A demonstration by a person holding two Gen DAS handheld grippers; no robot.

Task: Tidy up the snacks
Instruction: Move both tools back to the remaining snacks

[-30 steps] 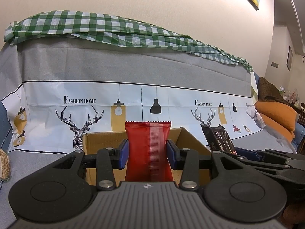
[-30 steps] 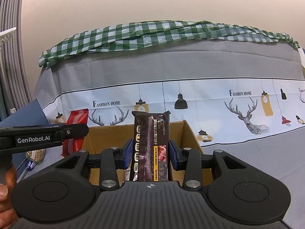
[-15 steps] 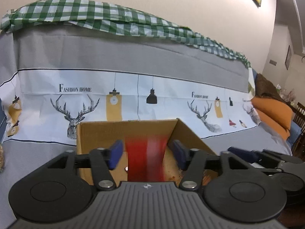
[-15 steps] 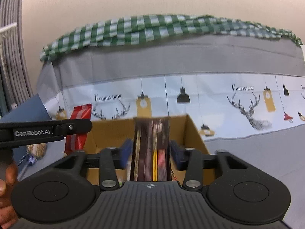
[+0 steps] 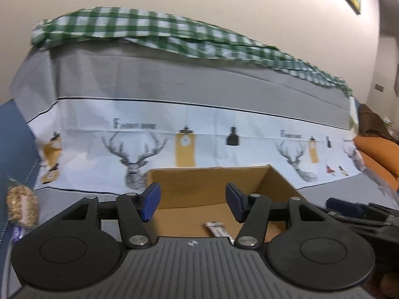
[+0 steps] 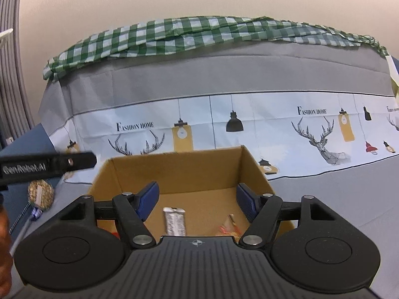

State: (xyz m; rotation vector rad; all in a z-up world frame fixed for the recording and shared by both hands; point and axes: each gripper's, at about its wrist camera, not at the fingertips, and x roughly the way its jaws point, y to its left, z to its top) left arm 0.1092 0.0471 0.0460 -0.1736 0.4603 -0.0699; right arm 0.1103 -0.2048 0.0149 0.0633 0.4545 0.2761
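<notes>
While both grippers hang over the cardboard box (image 6: 179,172), their jaws have just been opening and nothing lies between them. The left gripper (image 5: 192,200) and the right gripper (image 6: 197,200) stand spread, apparently because each has let a snack fall into the box. On the box floor lie a silver-ended packet (image 6: 174,220) and an orange wrapper (image 6: 230,226); any snacks nearer the grippers are hidden by their bodies. A round brown snack (image 6: 40,194) lies outside on the grey surface, well left of the box, and probably goes in next. The left gripper's arm crosses above that snack in the right wrist view. A printed cloth (image 6: 249,124) hangs behind.
</notes>
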